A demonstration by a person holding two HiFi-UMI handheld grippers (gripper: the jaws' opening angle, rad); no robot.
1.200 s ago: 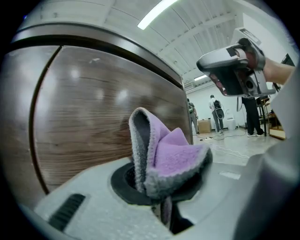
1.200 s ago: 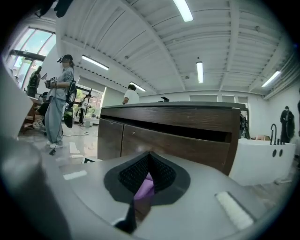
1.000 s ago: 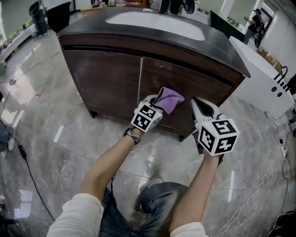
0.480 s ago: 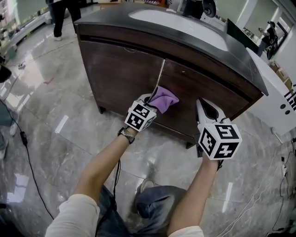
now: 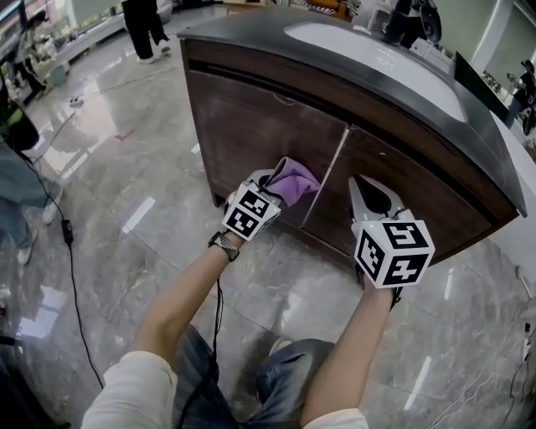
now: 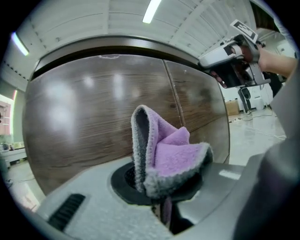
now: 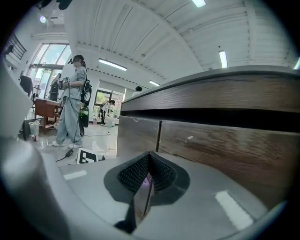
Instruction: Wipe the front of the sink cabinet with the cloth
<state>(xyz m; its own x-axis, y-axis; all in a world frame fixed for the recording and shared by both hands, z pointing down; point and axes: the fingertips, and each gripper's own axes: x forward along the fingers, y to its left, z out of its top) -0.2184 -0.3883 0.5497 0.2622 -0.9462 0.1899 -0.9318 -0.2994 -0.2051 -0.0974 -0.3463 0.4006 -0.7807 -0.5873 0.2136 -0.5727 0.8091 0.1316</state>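
Observation:
A dark brown wooden sink cabinet [image 5: 268, 134] with two doors stands under a black countertop [image 5: 335, 59]. My left gripper [image 5: 272, 188] is shut on a purple cloth [image 5: 293, 182], whose folds rest against the left door close to the seam between the doors. In the left gripper view the purple cloth [image 6: 171, 152] bunches up from the shut jaws in front of the cabinet door [image 6: 93, 122]. My right gripper [image 5: 368, 197] is shut and holds nothing, its tip just short of the right door [image 5: 402, 188]. The right gripper [image 7: 147, 176] faces that cabinet front [image 7: 225, 140].
A white basin [image 5: 377, 54] is set into the countertop. Glossy grey marble floor [image 5: 109, 243] surrounds the cabinet. A black cable [image 5: 71, 268] trails over the floor at the left. People stand at the far left [image 5: 17, 159] and behind [image 5: 146, 25].
The cloth has slid left across the cabinet front, from the right door over the seam onto the left door. The view shifted left with it. The right gripper stayed shut beside it.

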